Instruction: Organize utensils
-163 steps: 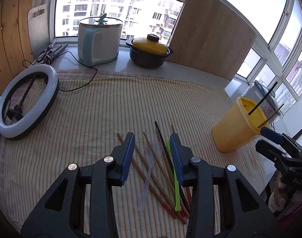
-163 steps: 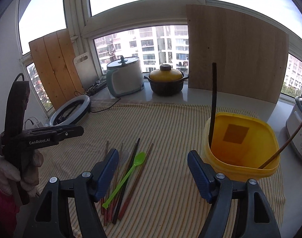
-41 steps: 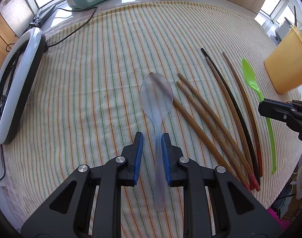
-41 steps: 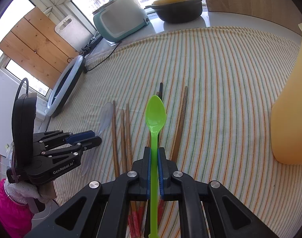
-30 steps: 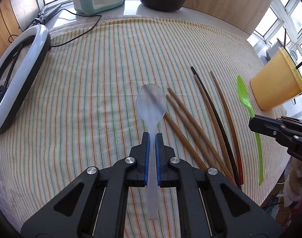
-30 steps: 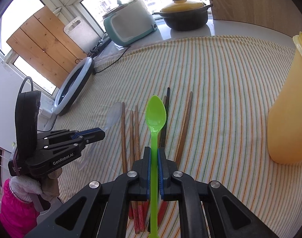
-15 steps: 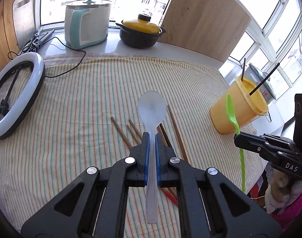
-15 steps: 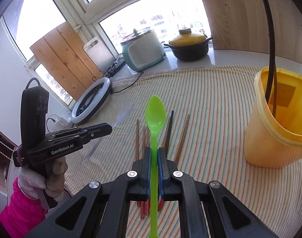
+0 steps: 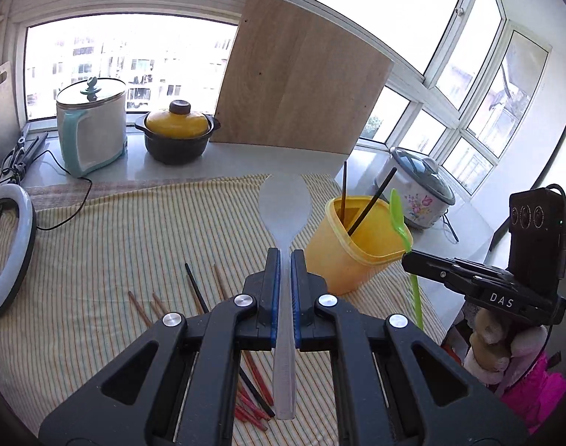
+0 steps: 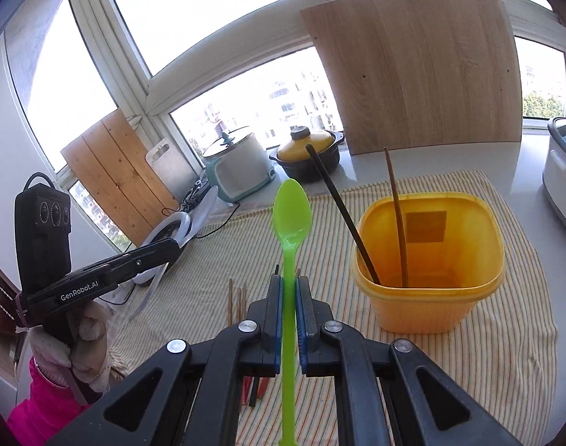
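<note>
My left gripper (image 9: pixel 286 260) is shut on the handle of a clear plastic spoon (image 9: pixel 283 204), held in the air with its bowl pointing away. The right gripper (image 10: pixel 289 284) is shut on a green plastic spoon (image 10: pixel 292 212), also lifted off the cloth. A yellow tub (image 10: pixel 429 256) with a black and a brown chopstick in it stands just right of the green spoon; in the left wrist view the tub (image 9: pixel 351 251) is ahead to the right. Several chopsticks (image 9: pixel 194 290) lie on the striped cloth below the left gripper.
At the back a teal-and-white cooker (image 9: pixel 91 126), a yellow-lidded black pot (image 9: pixel 177 132) and a leaning wooden board (image 9: pixel 301 78) line the windowsill. A ring light (image 9: pixel 8 256) lies at the cloth's left. A flowered rice cooker (image 9: pixel 420 193) stands right of the tub.
Both grippers have risen from the cloth with their spoons and tilted up. The green spoon has come close to the yellow tub, and the tub now sits nearer the clear spoon.
</note>
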